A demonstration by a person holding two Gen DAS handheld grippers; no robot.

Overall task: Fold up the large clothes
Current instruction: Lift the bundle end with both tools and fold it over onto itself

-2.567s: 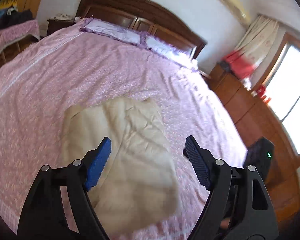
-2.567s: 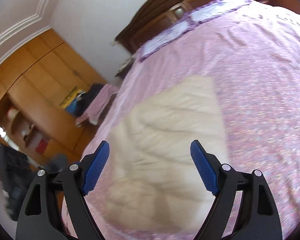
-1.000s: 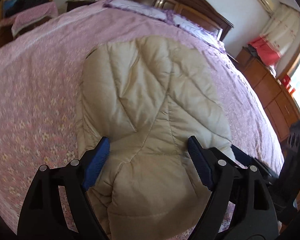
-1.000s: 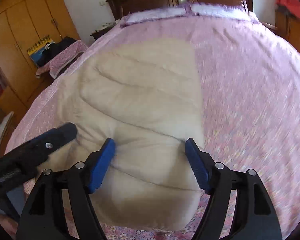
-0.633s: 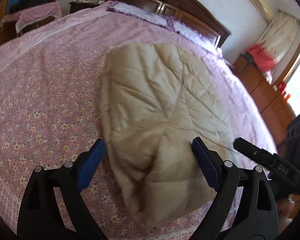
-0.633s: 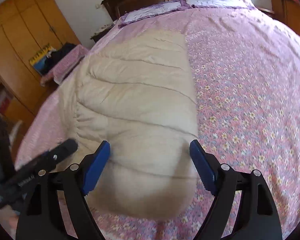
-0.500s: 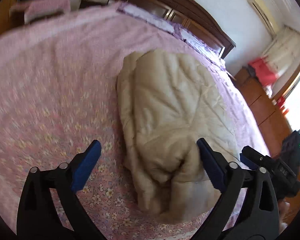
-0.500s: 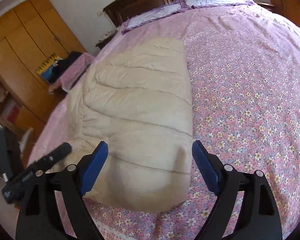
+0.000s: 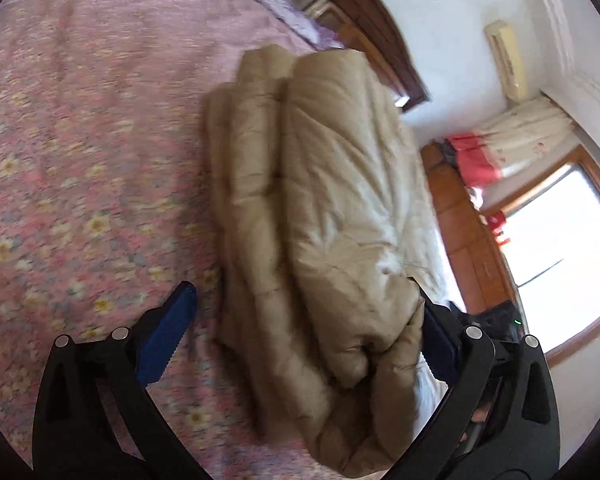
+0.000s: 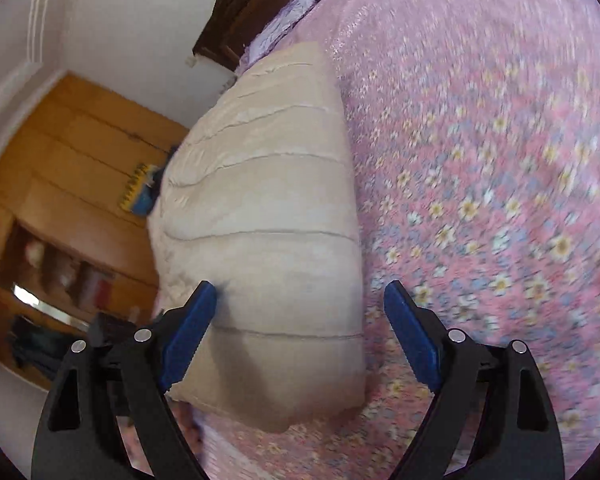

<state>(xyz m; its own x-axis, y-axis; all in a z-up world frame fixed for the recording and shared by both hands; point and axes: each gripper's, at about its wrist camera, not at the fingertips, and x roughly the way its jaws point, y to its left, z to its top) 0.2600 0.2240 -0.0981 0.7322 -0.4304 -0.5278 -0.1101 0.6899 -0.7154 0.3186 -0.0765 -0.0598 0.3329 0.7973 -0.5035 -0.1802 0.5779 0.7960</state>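
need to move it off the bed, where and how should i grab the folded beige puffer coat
Judging by its pose, take the folded beige puffer coat at its near end, one gripper on each long side, coming in low from the foot of the bed. It lies as a thick, soft, layered bundle, so wide-open jaws closing across the stacked layers should keep the fold together.

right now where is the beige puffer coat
The folded beige puffer coat lies on the pink floral bedspread near the bed's foot edge. In the left wrist view it sits centre-right; in the right wrist view, centre-left, its near end between the open right tool.
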